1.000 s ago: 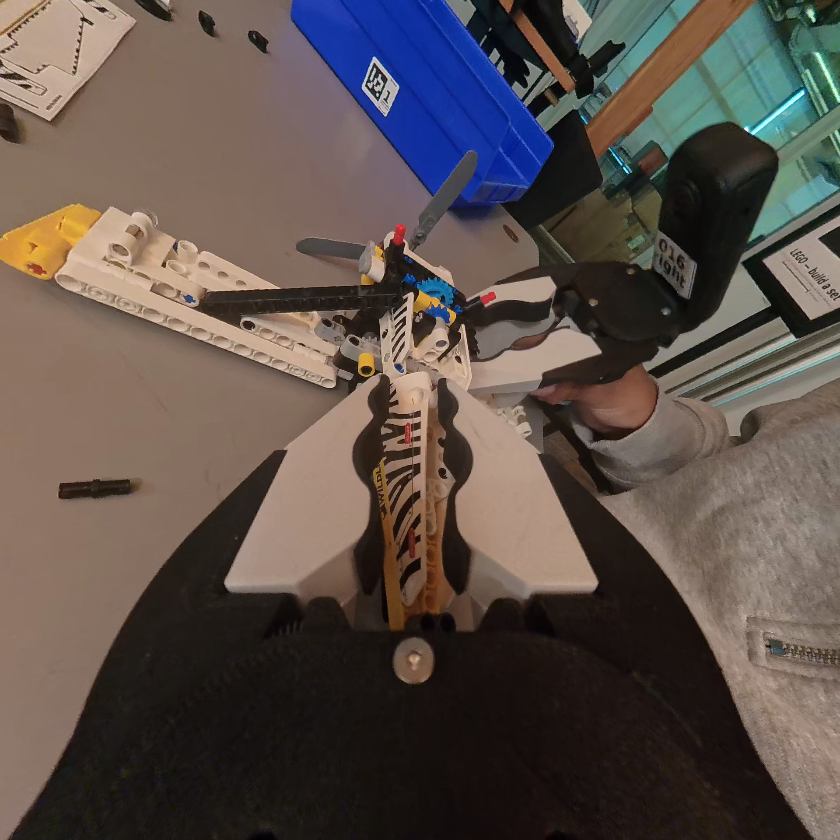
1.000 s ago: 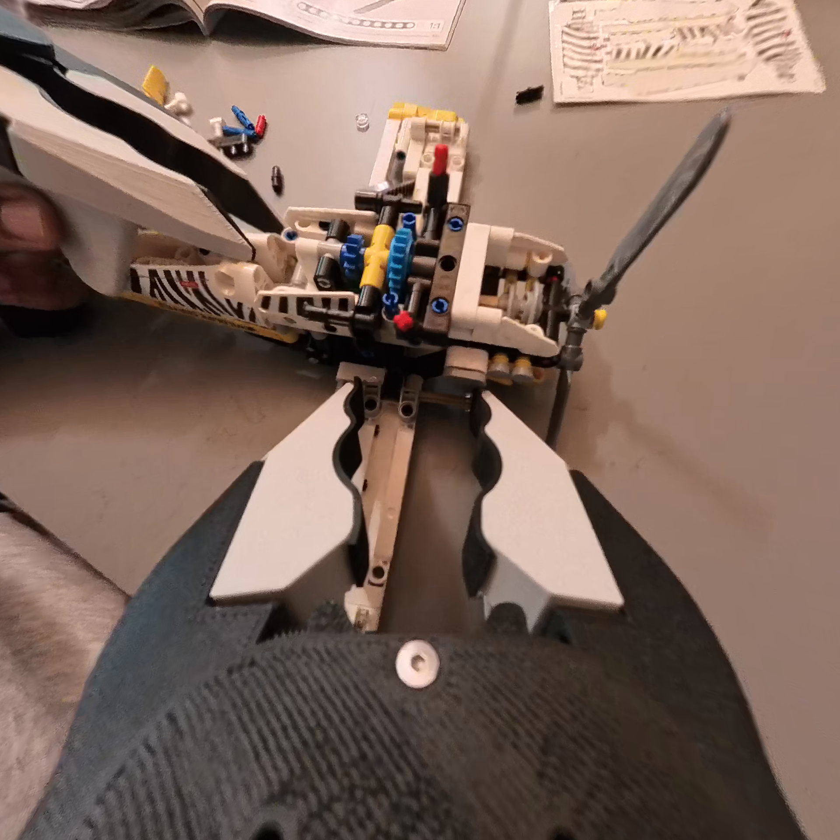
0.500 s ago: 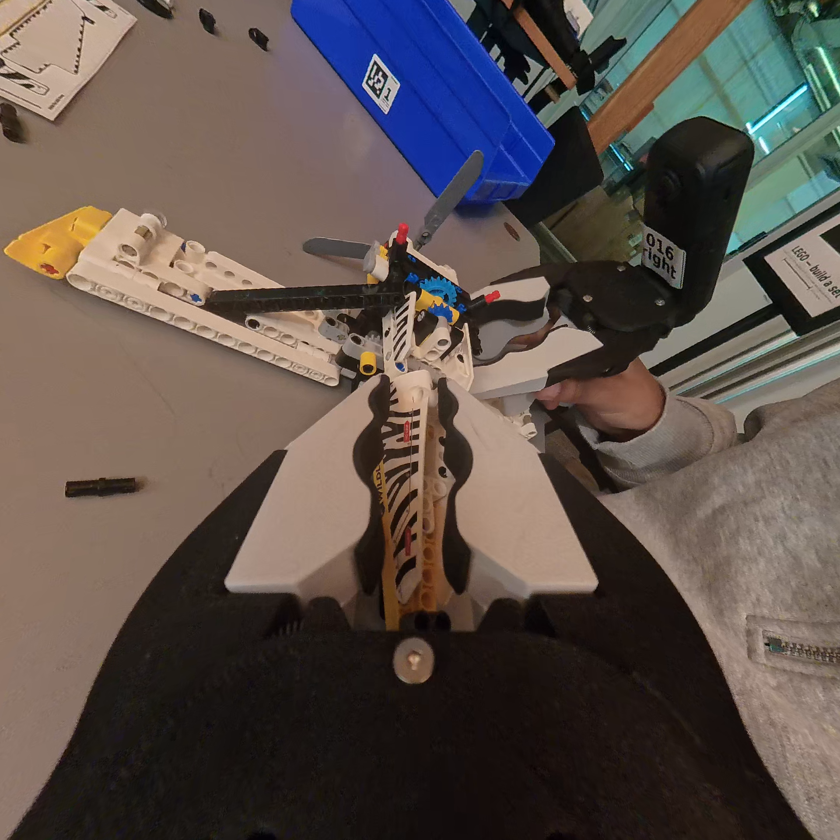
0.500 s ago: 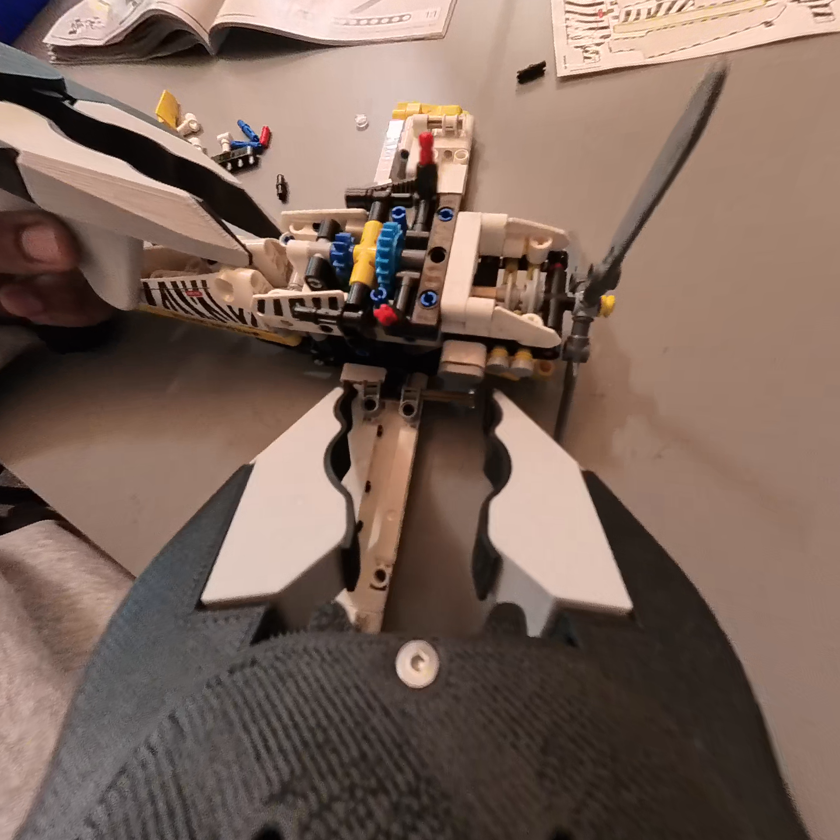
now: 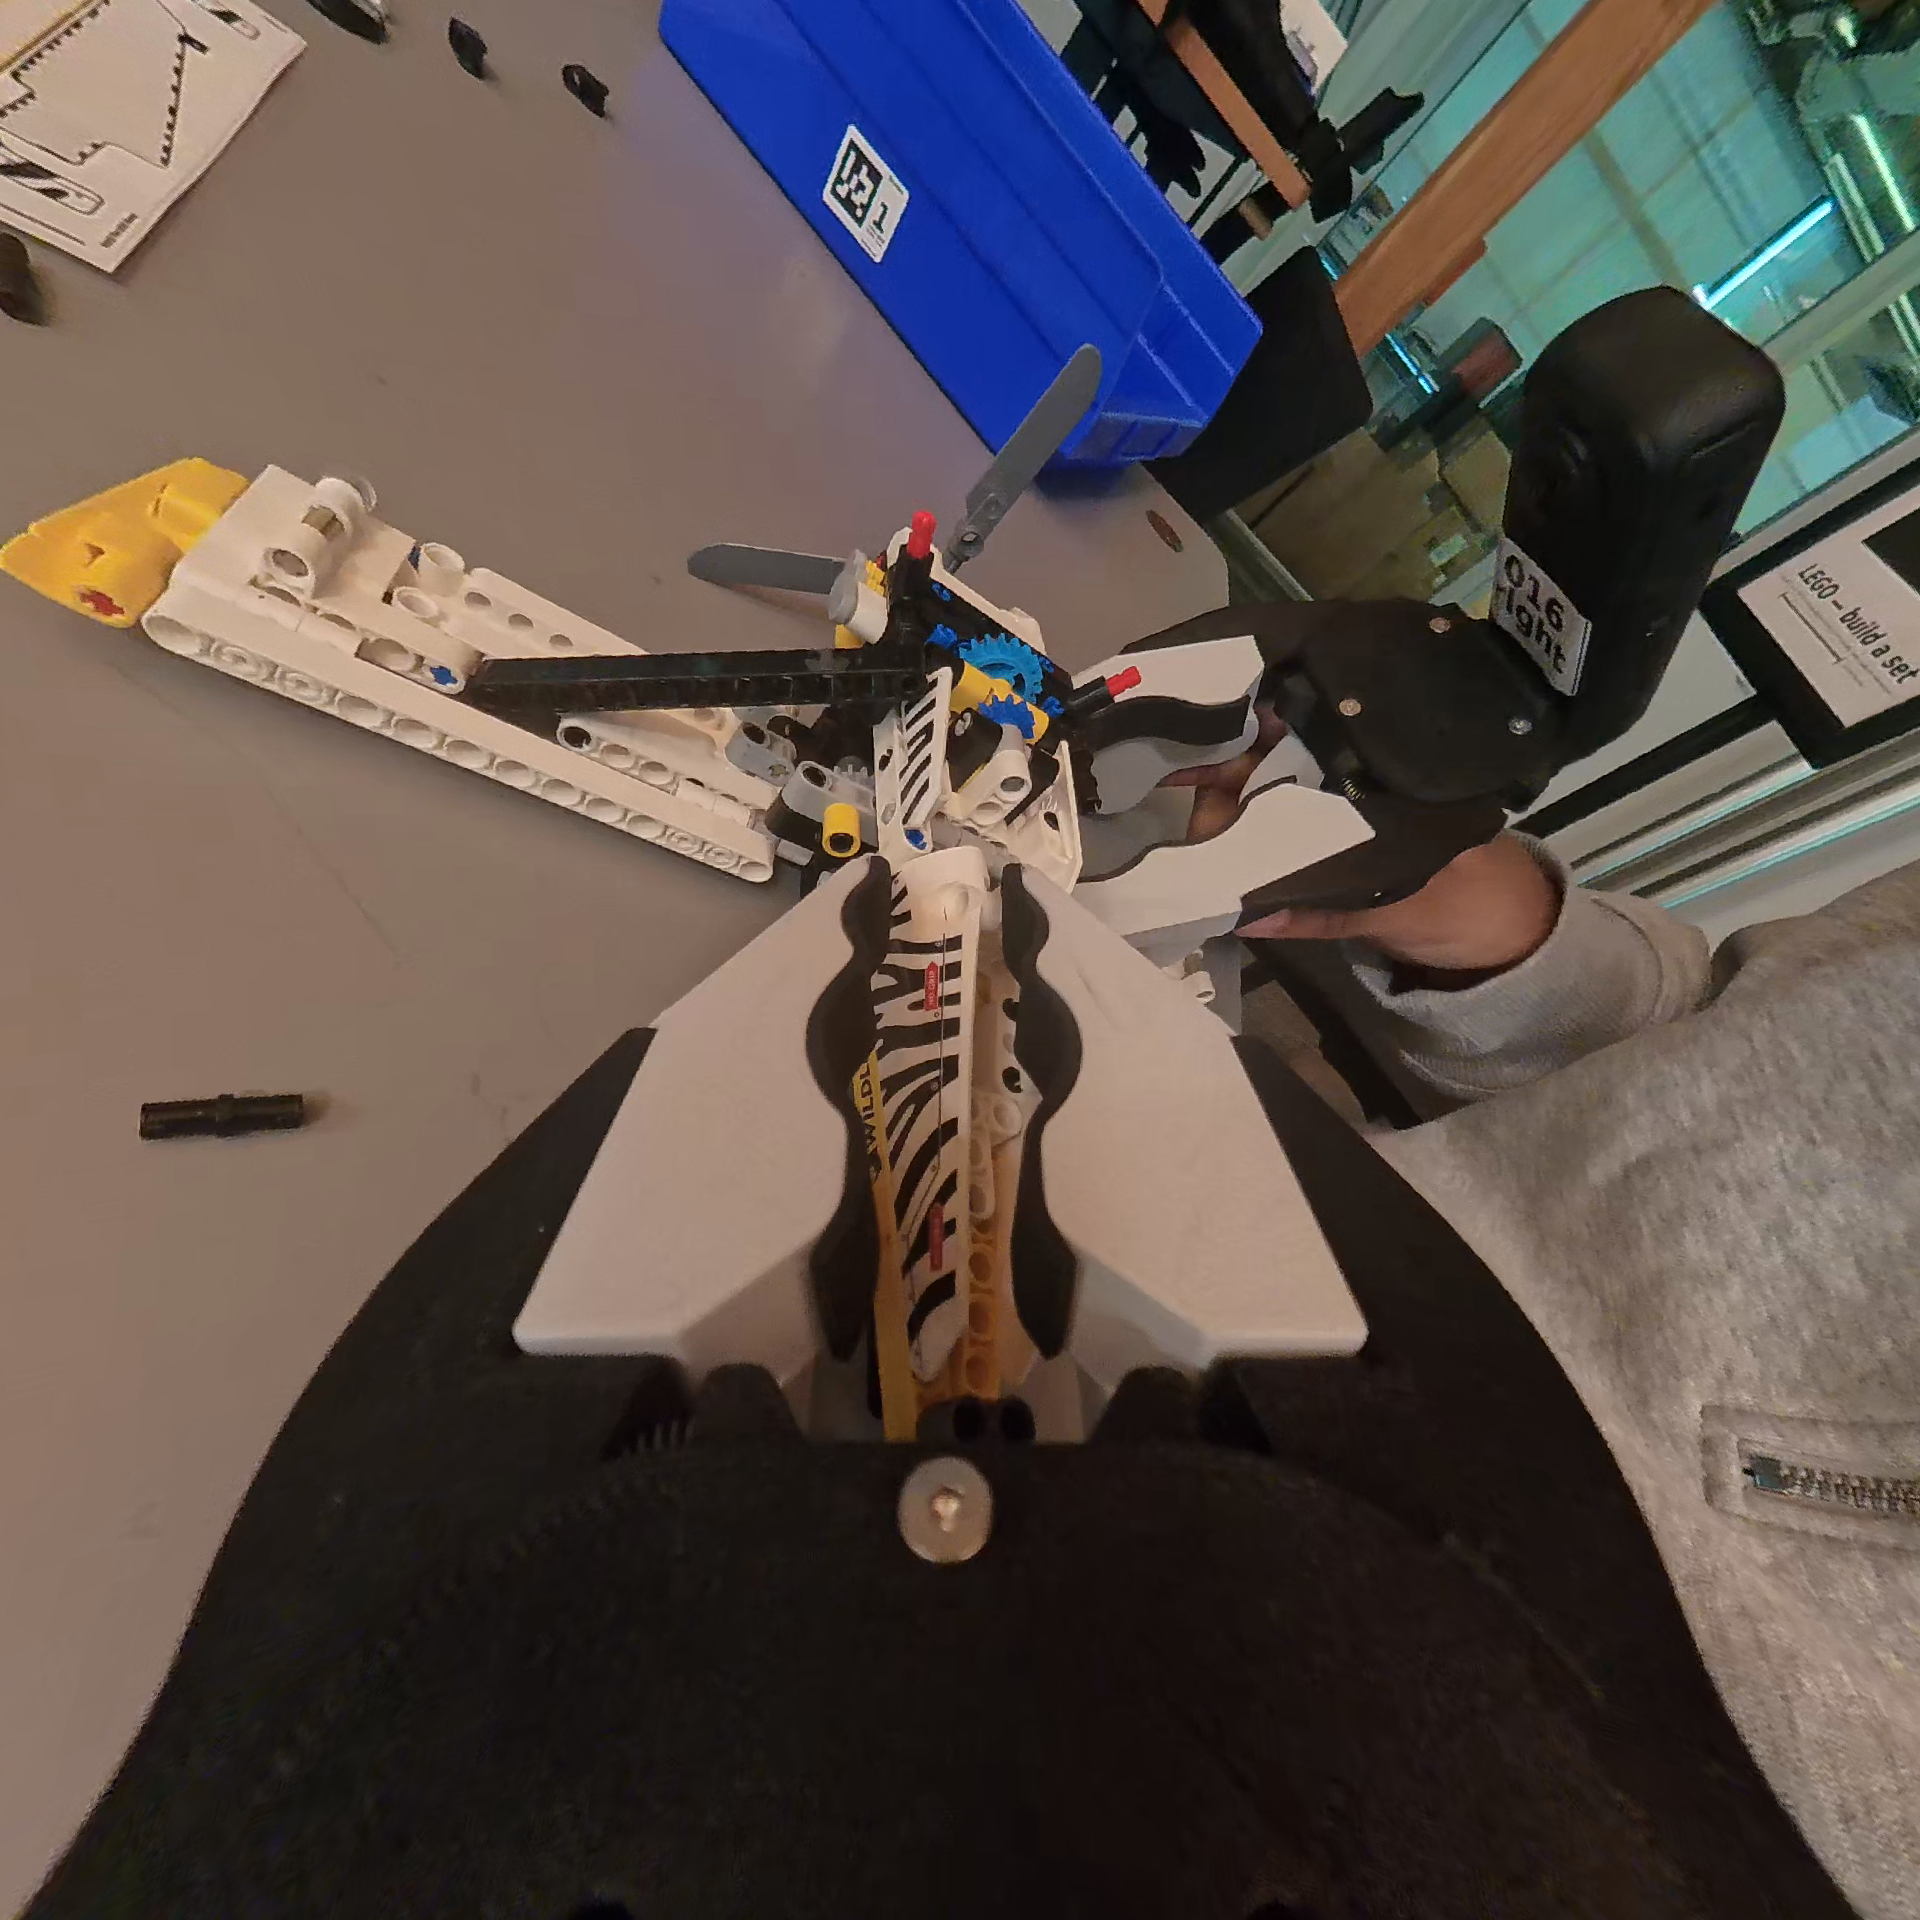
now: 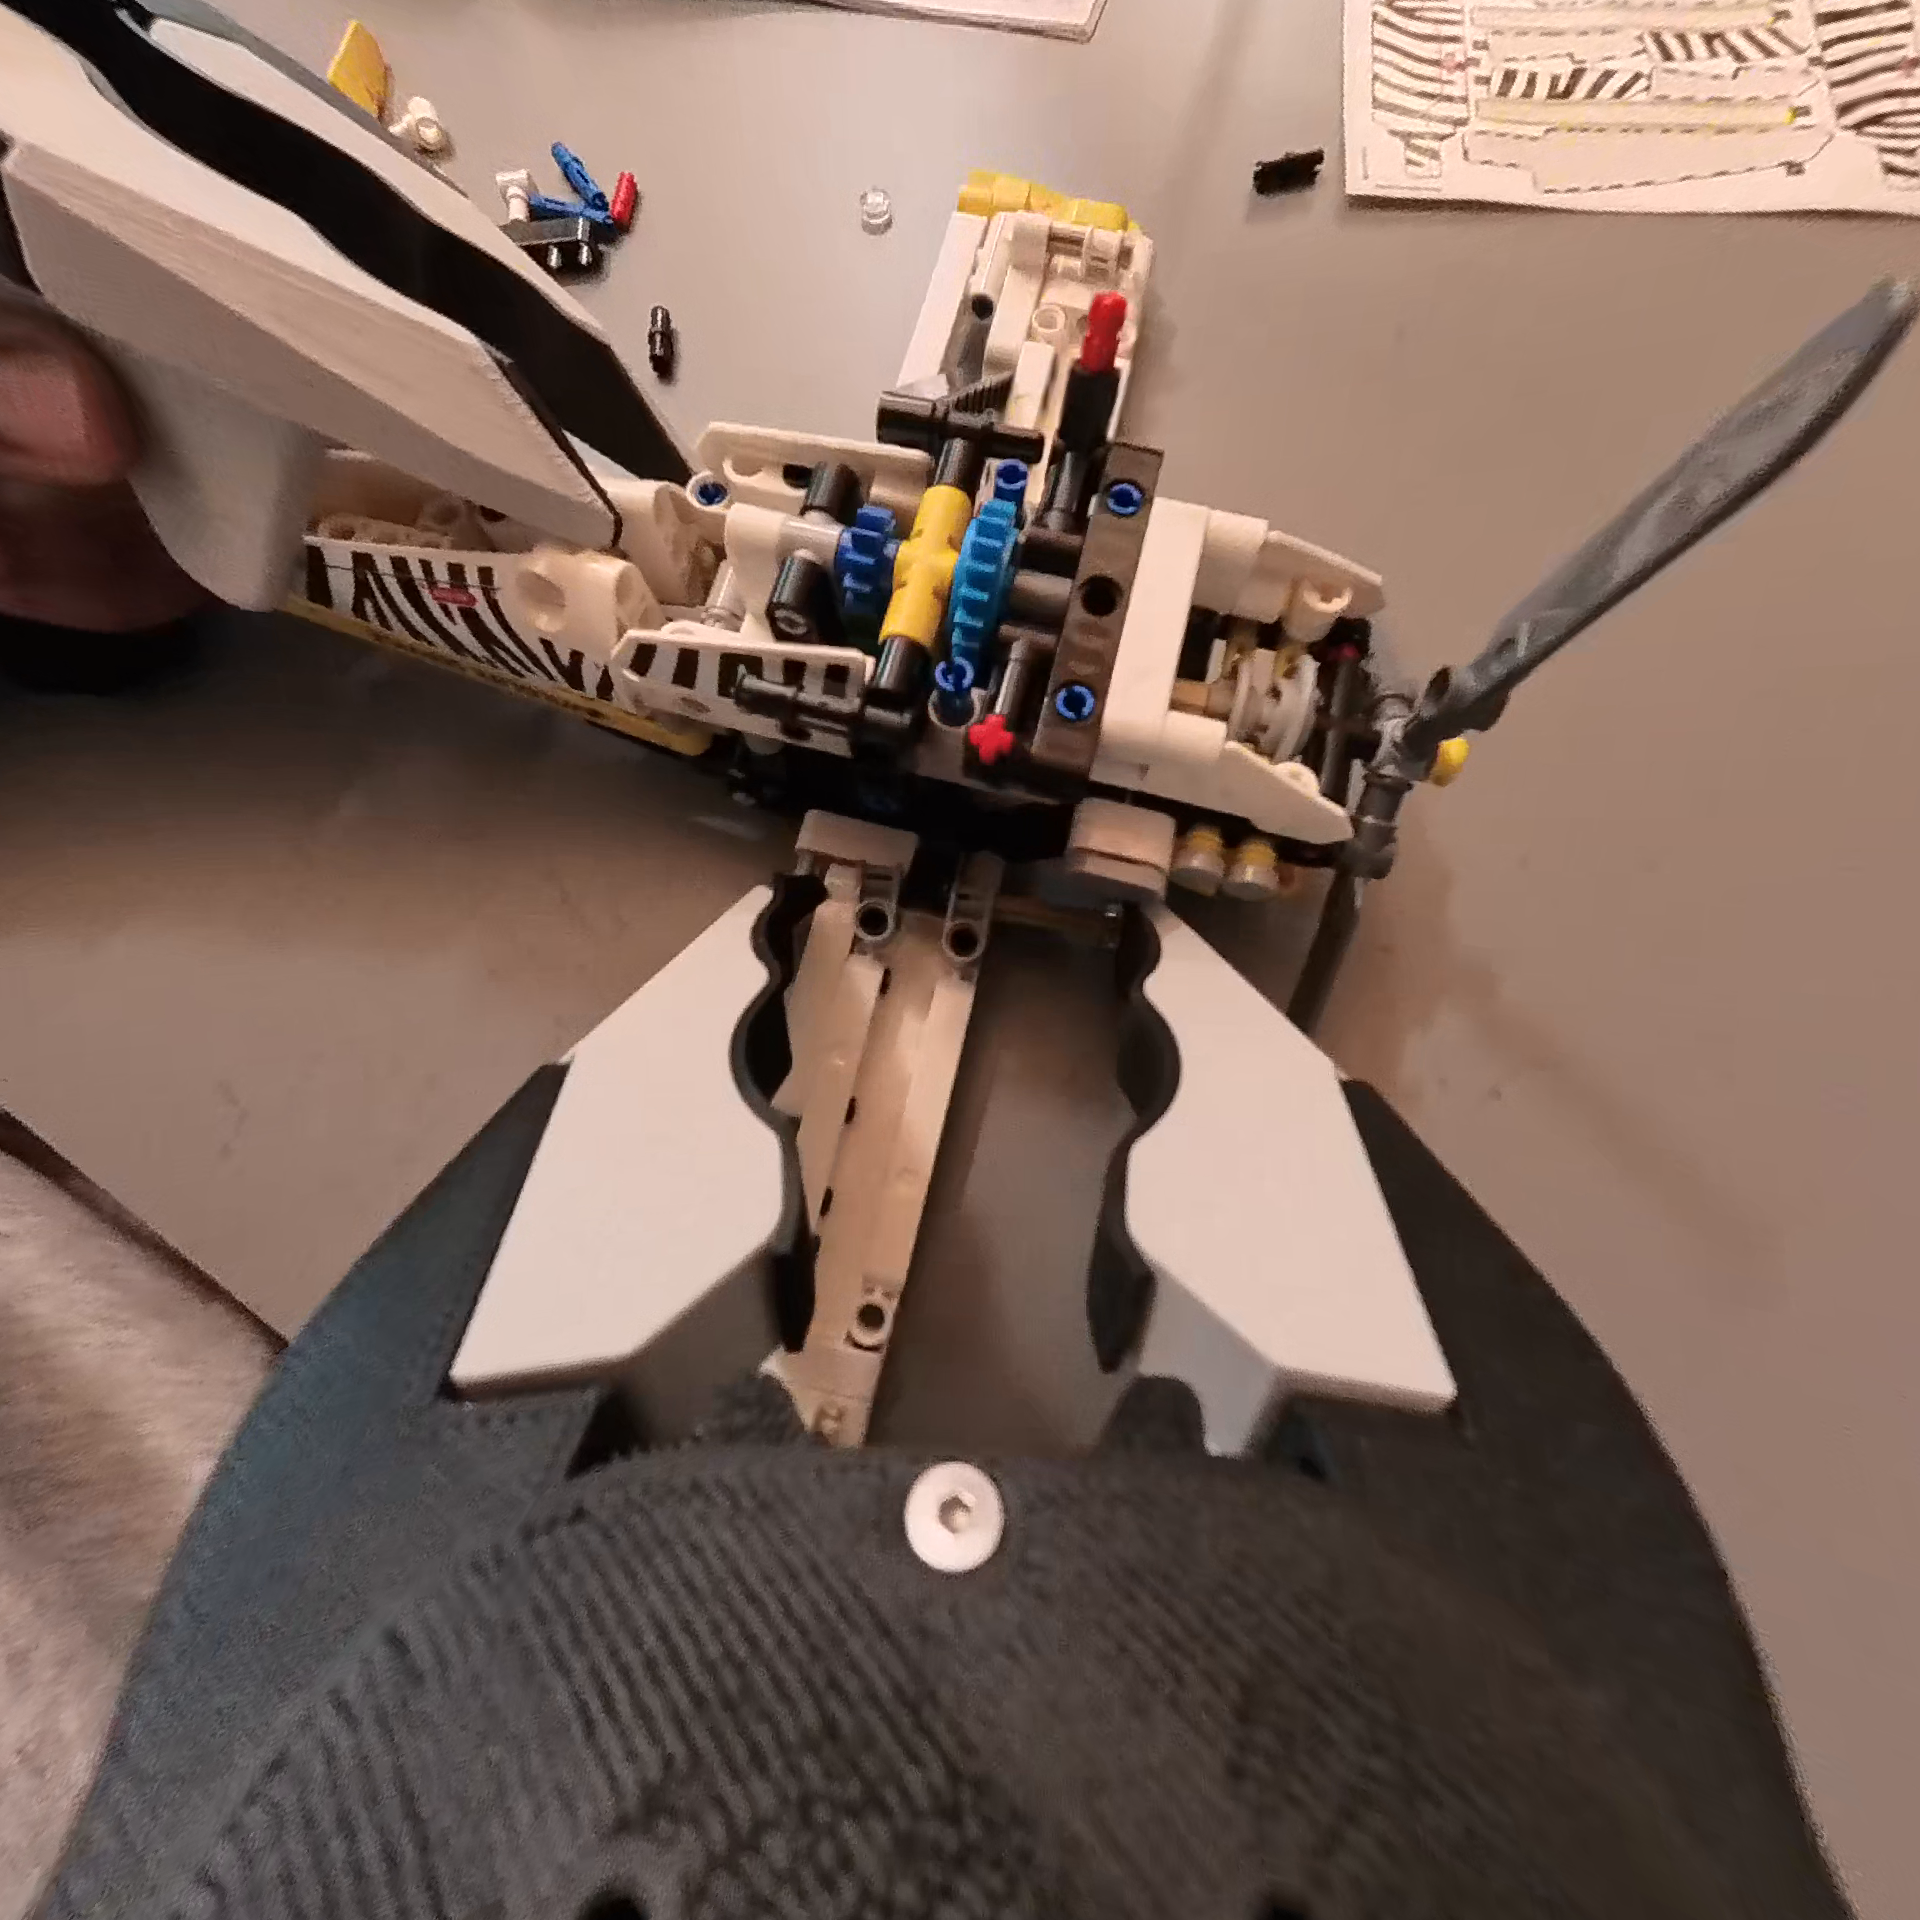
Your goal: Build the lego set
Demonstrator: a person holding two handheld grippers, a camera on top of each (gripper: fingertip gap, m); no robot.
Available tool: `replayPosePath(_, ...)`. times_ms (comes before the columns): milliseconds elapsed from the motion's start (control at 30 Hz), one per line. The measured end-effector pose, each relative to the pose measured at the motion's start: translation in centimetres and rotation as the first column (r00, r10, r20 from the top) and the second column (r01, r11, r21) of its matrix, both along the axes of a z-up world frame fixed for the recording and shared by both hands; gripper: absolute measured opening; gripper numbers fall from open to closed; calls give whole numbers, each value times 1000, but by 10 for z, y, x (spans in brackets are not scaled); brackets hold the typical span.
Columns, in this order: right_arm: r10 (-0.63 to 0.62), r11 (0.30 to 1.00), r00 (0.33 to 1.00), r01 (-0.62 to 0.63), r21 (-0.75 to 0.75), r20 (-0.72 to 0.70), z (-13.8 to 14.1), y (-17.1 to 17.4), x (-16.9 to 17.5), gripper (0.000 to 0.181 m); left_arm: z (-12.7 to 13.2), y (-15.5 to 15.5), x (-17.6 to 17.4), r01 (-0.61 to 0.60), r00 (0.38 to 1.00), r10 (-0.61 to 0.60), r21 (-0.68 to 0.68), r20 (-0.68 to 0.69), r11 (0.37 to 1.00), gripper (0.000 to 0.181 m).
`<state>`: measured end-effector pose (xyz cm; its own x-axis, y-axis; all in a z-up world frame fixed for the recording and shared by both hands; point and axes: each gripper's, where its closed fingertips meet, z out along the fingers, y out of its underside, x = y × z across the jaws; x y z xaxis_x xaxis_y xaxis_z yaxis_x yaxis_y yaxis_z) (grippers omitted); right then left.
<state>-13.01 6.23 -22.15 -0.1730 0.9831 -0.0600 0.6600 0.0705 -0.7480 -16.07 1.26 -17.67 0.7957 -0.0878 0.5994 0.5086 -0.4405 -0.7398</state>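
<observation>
The lego plane point(image 5: 935, 727) lies on the grey table point(image 5: 416, 987), with a zebra-striped tail, blue gears and a grey propeller point(image 5: 1023, 457). My left gripper point(image 5: 940, 883) is shut on the striped tail point(image 5: 925, 1091). The plane's far wing point(image 5: 436, 665) is white with a yellow tip. In the right wrist view the plane body point(image 6: 997, 603) lies crosswise ahead. My right gripper point(image 6: 956, 914) is open around the near white wing point(image 6: 883, 1122), which rests against the left finger; the right finger stands apart. The right gripper also shows in the left wrist view point(image 5: 1091, 790).
A blue bin point(image 5: 987, 208) stands at the back. A sticker sheet point(image 6: 1631, 94) and a black pin point(image 6: 1288, 166) lie beyond the plane. Small loose parts point(image 6: 566, 203) lie at the back left. Another black pin point(image 5: 221, 1114) lies left of my left gripper. The person's grey sleeve point(image 5: 1507, 997) is at the right. My hands' fingertips stand some 8 centimetres from each other. It is some 4 centimetres from my right tips to the near white wing point(image 6: 883, 1122).
The right gripper has shifted and tilted slightly around the wing, and the plane has rocked a little. The left gripper keeps its hold on the tail.
</observation>
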Motion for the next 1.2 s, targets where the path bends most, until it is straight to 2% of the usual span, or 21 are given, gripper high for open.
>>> replayPosePath(200,-1,995,1000,1,-100,-1,5,2,8,54,0,0,-1,-3,1000,3,-2,-5,1000,21)
replayPosePath(267,2,995,1000,0,-98,20,5,6,19,65,0,0,-1,-3,1000,3,-2,-5,1000,21)
replayPosePath(367,6,1000,1000,-6,-9,-9,8,14,34,83,0,0,-1,-2,1000,2,-1,-3,1000,21)
replayPosePath(433,8,991,999,-1,135,-51,7,17,40,109,0,0,-1,0,1000,0,-1,-1,1000,21)
replayPosePath(467,-3,972,999,14,234,-49,3,20,44,115,0,0,-1,1,1000,-1,0,0,1000,21)
replayPosePath(500,-13,956,997,36,293,-81,6,20,45,110,0,0,0,4,1000,-4,0,4,1000,21)
replayPosePath(600,14,920,990,43,390,-141,12,8,50,74,0,0,2,10,1000,-10,0,3,1000,22)
replayPosePath(667,-1,927,987,62,369,-164,14,4,48,72,0,0,1,10,1000,-10,1,2,1000,21)
replayPosePath(767,-21,972,974,73,225,-225,26,-4,40,67,0,-1,3,21,1000,-21,3,7,1000,21)
replayPosePath(867,-69,986,961,107,129,-267,36,-1,30,64,0,-1,8,45,999,-45,5,19,999,21)
replayPosePath(933,-132,984,965,155,84,-226,28,9,25,68,0,-2,12,64,998,-64,5,22,998,21)
replayPosePath(1000,-170,985,980,172,12,-105,10,10,26,68,0,-2,16,83,996,-83,7,25,997,21)
replayPosePath(1067,-163,983,984,156,-97,-66,8,1,25,52,0,-2,20,94,995,-94,8,22,996,22)
replayPosePath(1200,-184,981,981,180,-68,-57,7,6,27,49,1,-1,28,123,992,-123,13,41,992,23)
